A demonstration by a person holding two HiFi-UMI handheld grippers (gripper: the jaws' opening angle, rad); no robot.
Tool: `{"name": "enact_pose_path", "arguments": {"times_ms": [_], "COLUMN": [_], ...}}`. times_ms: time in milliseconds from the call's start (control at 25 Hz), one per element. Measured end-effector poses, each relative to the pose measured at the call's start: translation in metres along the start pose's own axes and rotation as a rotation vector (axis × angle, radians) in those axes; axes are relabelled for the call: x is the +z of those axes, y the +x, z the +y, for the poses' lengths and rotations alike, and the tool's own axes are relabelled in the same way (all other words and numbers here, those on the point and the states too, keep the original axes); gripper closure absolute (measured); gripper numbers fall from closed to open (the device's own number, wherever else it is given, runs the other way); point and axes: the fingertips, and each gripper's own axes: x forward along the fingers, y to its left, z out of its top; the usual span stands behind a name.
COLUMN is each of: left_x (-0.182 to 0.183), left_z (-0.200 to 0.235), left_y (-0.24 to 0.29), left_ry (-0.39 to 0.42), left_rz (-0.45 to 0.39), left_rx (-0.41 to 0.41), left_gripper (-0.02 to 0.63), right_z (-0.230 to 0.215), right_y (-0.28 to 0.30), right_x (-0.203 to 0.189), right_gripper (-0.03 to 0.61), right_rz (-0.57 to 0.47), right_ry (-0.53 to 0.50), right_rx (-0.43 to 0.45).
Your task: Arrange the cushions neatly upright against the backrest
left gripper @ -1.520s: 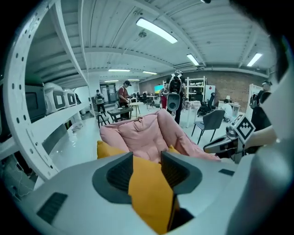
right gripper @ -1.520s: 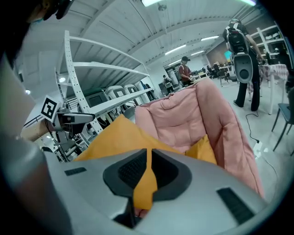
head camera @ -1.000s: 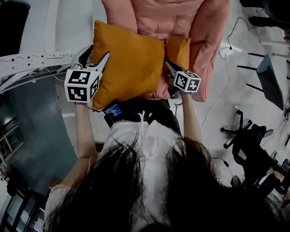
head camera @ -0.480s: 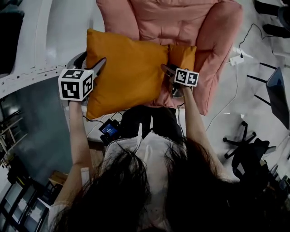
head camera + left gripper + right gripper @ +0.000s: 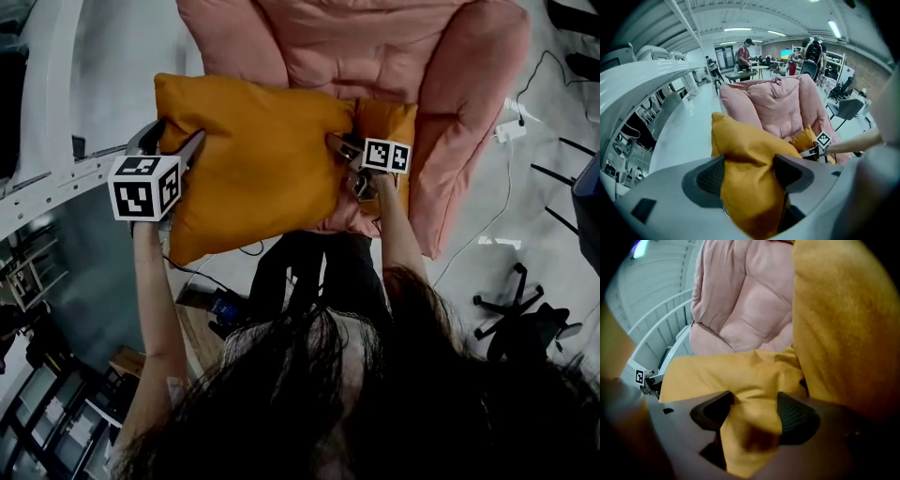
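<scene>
The fingers (image 5: 710,176) of the left gripper (image 5: 750,171) are found spread wide, with one edge of the large orange fabric cushion (image 5: 262,159) bulging between them. The fingers (image 5: 797,416) of the right gripper (image 5: 754,411) are opening, with a fold of the same cushion's opposite edge between them (firm pad contact is not evident). The cushion is seen tilted between both grippers, across the front of the pink padded armchair (image 5: 375,47). A smaller orange cushion (image 5: 398,120) is noted just beside the right gripper, on the armchair.
</scene>
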Motion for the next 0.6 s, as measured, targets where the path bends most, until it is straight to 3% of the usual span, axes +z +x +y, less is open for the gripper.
{"name": "enact_pose_path", "arguments": {"times_ms": [200, 360, 520, 600], "left_x": [-0.004, -0.006, -0.001, 0.002], "left_z": [0.007, 0.005, -0.008, -0.012], "left_y": [0.010, 0.014, 0.006, -0.005], "left_ry": [-0.005, 0.024, 0.023, 0.007], "left_rz": [-0.022, -0.045, -0.086, -0.109], "left_rx": [0.025, 0.005, -0.073, -0.095], "left_gripper": [0.285, 0.296, 0.403, 0.451], "right_z": [0.001, 0.007, 0.020, 0.028], "right_y": [0.016, 0.013, -0.006, -0.017], "right_x": [-0.005, -0.005, -0.007, -0.008], "right_gripper": [0.282, 0.372, 0.513, 0.537], "right_rz": [0.011, 0.011, -0.041, -0.072], "right_ry": [0.040, 0.046, 0.033, 0.030], "right_rx": [0.052, 0.067, 0.038, 0.025]}}
